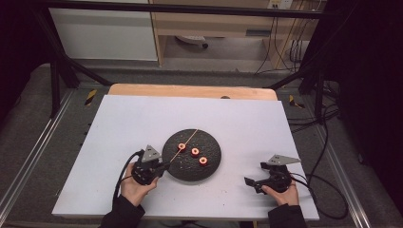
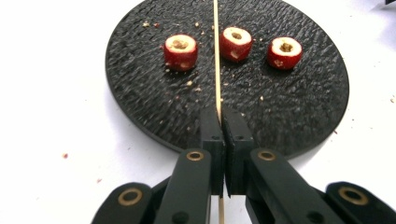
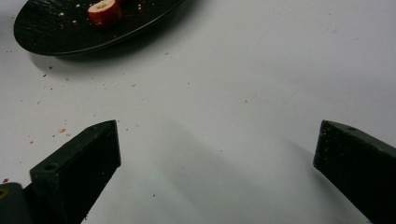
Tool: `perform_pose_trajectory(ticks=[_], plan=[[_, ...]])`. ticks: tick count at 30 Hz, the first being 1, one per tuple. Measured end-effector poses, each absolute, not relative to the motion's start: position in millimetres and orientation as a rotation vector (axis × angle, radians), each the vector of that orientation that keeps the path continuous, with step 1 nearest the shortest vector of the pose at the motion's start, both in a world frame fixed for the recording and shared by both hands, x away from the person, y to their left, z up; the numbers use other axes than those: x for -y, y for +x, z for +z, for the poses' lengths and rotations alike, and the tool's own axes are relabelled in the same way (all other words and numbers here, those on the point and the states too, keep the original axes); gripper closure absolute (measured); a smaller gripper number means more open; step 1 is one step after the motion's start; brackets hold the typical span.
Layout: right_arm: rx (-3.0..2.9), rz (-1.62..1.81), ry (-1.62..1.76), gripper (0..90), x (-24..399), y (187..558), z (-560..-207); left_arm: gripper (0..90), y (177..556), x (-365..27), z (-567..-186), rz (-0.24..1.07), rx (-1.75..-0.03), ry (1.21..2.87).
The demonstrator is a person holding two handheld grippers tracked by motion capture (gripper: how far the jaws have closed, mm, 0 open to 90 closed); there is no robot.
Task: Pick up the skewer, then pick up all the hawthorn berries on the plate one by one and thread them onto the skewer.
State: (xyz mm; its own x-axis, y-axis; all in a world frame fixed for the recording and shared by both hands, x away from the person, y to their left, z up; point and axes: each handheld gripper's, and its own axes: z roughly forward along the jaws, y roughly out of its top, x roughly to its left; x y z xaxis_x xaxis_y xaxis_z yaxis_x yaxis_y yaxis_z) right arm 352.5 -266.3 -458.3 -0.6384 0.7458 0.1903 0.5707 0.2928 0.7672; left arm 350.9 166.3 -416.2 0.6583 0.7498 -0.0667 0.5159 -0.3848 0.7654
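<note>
Left gripper (image 2: 223, 116): nearest the person at the plate's near-left edge; its jaws are pressed together on a thin wooden skewer (image 2: 217, 56), pinching it low on the shaft with a short tail sticking out behind the pads.
Skewer: runs from the pinch out over the black round plate (image 2: 140, 93), its far end passing between the left and the middle fruit piece; in the high view it crosses the plate on a slant toward the far rim (image 1: 187, 140).
Fruit pieces: three red cored rounds, pale inside with a hole in the middle, lie in a row on the far half of the plate: left piece (image 2: 180, 50), middle piece (image 2: 236, 42), right piece (image 2: 285, 52). None is on the skewer yet.
Right gripper (image 1: 256, 183): well to the right of the plate, low over the white table (image 1: 119, 118), jaws spread wide with nothing between them.
Step in hand, as I judge it: lining the skewer tip up with a core hole so as to thread a piece.
Doing it well: keep the pinch firm so the thin stick does not swivel; draw the tip back and aim it level at one hole; bring the free gripper in to steady that piece, since a loose round will likely slide on the plate when pushed.
Crumbs: scattered on the plate and on the table nearby.
</note>
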Motion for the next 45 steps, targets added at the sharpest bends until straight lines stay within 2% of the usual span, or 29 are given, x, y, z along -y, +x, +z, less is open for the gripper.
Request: perform_pose_trajectory(ticks=[17,45], plan=[[-2.354,1.247,1.232,1.2,260.4,353.5,-455.6,88.0,327.1,-219.2,-428.9,0.36,-0.955,1.979],[-2.443,1.168,1.147,1.3,194.0,376.1,-412.3,88.0,319.0,-227.9,-438.9,0.364,-0.9,1.991]])
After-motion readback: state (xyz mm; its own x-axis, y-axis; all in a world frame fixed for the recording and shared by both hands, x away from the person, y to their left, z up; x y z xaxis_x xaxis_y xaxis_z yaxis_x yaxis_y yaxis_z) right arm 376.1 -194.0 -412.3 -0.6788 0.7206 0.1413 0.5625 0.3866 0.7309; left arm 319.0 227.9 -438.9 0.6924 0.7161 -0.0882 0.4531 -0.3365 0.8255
